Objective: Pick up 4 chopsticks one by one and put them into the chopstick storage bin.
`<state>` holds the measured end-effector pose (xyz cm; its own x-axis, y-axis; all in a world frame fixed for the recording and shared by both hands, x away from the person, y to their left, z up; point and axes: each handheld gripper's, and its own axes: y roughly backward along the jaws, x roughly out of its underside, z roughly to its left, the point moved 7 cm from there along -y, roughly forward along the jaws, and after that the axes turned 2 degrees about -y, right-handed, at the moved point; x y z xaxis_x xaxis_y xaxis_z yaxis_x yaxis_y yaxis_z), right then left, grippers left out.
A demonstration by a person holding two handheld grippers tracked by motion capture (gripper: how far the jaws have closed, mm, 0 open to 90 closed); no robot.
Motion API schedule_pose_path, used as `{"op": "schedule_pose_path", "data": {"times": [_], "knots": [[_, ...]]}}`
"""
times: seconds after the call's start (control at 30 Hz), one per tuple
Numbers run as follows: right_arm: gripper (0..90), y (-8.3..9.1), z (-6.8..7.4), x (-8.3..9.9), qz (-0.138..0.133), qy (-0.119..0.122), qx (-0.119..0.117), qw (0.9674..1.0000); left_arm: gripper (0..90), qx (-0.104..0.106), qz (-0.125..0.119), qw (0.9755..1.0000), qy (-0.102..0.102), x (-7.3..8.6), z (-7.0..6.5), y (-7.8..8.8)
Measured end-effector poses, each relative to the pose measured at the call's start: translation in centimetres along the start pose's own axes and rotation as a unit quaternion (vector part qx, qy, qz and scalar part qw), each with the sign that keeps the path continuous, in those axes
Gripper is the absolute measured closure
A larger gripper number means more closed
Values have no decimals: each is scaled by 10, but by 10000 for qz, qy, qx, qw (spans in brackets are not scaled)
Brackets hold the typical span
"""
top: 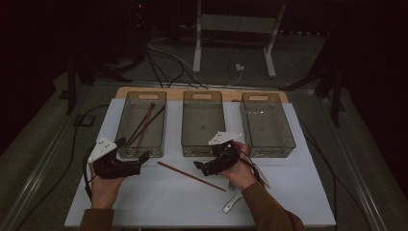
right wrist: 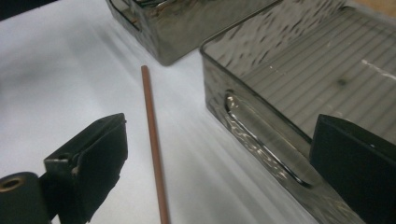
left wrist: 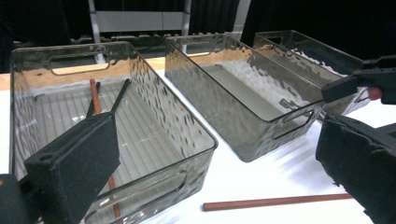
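Note:
A brown chopstick [top: 191, 176] lies loose on the white mat [top: 144, 202] in front of the bins, between my two grippers; it also shows as the brown chopstick [left wrist: 275, 201] and the brown chopstick [right wrist: 152, 130]. The left bin [top: 123, 122] holds a brown stick [left wrist: 95, 95] and dark sticks [left wrist: 120, 95]. My left gripper [top: 132, 150] is open and empty at that bin's near end. My right gripper [top: 200, 167] is open and empty, pointing left just above the loose chopstick's right half, near the middle bin's [right wrist: 261, 154] front wall.
Three clear grey bins stand in a row: left, middle bin [top: 186, 126] and right bin [top: 289, 130]; the last two look empty. White utensils [top: 232, 202] lie on the mat near the right forearm. Cables and a stand's legs lie beyond the table.

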<state>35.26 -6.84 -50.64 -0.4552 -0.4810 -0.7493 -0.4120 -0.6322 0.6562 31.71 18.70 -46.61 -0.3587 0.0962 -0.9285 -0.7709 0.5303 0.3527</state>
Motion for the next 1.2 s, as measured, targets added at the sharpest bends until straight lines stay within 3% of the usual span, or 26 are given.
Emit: {"op": "schedule_pose_path", "data": {"times": [0.37, 0.7, 1.1, 1.2], "knots": [[93, -28, 18, 3, 350, 155, -160, 9991, 7, -3, 19, 10000, 90, 6, 2, 5], [172, -50, 25, 10, 673, 276, -191, 9972, 7, -31, -7, 9999, 166, 8, 6, 10], [380, -68, 37, 19, 895, 530, -289, 9942, 7, -28, -82, 9997, 211, 6, 5, 14], [474, -74, 40, 21, 991, 608, -305, 9927, 7, -29, -94, 9997, 220, 5, 5, 14]]}}
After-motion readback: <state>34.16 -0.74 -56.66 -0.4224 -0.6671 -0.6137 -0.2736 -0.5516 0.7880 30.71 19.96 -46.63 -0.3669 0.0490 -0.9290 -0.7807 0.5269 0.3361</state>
